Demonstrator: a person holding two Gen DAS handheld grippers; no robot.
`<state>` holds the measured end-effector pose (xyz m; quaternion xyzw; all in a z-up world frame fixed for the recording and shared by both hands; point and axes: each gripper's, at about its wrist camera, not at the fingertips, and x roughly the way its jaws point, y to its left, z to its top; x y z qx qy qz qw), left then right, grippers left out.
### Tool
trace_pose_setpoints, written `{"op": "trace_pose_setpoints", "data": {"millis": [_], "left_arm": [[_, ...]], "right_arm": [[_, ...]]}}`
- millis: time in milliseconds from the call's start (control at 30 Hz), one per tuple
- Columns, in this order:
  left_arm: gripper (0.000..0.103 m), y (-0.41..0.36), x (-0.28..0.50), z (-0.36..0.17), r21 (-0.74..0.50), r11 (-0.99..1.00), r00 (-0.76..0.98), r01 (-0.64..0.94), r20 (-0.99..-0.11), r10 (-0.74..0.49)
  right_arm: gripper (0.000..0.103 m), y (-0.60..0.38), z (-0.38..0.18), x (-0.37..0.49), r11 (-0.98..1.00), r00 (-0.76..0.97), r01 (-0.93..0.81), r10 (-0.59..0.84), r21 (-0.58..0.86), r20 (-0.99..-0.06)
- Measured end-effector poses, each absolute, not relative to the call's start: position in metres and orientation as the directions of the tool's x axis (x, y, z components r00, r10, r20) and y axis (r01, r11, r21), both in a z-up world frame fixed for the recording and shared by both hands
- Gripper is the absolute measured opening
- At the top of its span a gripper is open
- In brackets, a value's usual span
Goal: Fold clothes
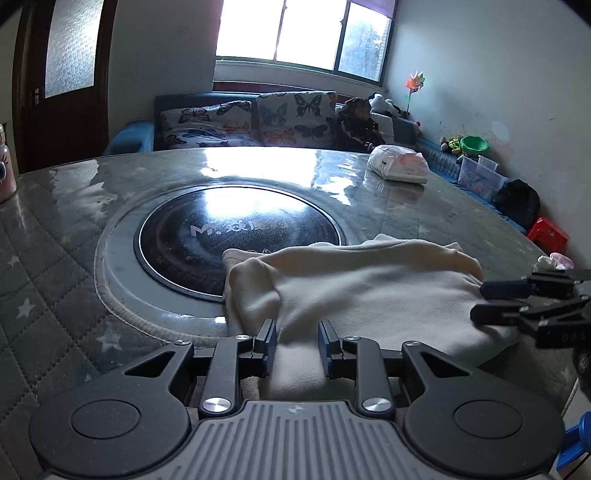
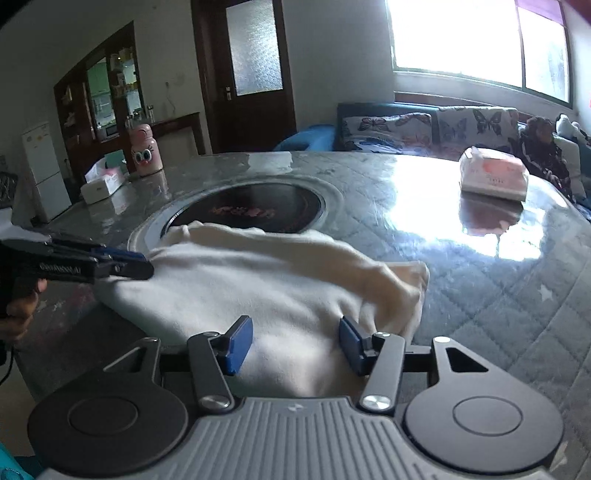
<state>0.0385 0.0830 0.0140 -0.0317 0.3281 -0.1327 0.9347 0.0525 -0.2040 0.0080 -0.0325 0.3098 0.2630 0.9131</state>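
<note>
Cream garment [image 1: 369, 291] lies folded in a loose bundle on the near part of the round table [image 1: 74, 266], its far edge overlapping the dark round plate [image 1: 236, 236] set in the table's centre. One rolled fold [image 2: 391, 284] runs along the bundle's right side in the right wrist view.

Left gripper [image 1: 297, 341]: over the near edge of the garment, cloth lying in the gap between the blue pads [image 1: 326, 343]. Jaws narrow but with a clear gap; pads do not visibly press the cloth, so released.

Right gripper [image 2: 295, 343]: over the garment's near right portion, jaws apart, wider than the left; cloth lies below and between the pads [image 2: 240, 345] without being pinched. In the left wrist view it enters from the right [image 1: 491, 301], tips at the cloth's right edge.

In the right wrist view the left gripper comes in from the left [image 2: 142, 264], a hand [image 2: 18, 306] on its grip.

Other items: tissue pack [image 1: 399, 164] on the far right of the table, apart from the garment. Pink bottle [image 2: 145, 149] and a white box [image 2: 103, 186] at the far left. Sofa with butterfly cushions [image 1: 258, 118] beyond the table, under a bright window [image 1: 295, 33].
</note>
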Motion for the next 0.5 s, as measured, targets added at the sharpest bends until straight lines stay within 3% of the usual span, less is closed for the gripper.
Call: {"op": "trace_pose_setpoints", "data": {"millis": [233,400,500], "left_arm": [[0.028,0.082,0.040,0.014,-0.146,0.964,0.750,0.223,-0.606,-0.265],[0.028,0.085,0.042,0.014,-0.155,0.965,0.745,0.214,-0.612,-0.264],[0.028,0.087,0.042,0.017,-0.160,0.963,0.748,0.215,-0.607,-0.268]], "right_arm": [[0.050,-0.193,0.015,0.089,0.849,0.651,-0.518,0.472,0.107,-0.595],[0.030,-0.195,0.006,0.122,0.878,0.622,-0.458,0.426,0.135,-0.657],[0.031,-0.190,0.016,0.123,0.874,0.633,-0.473,0.426,0.112,-0.646]]}}
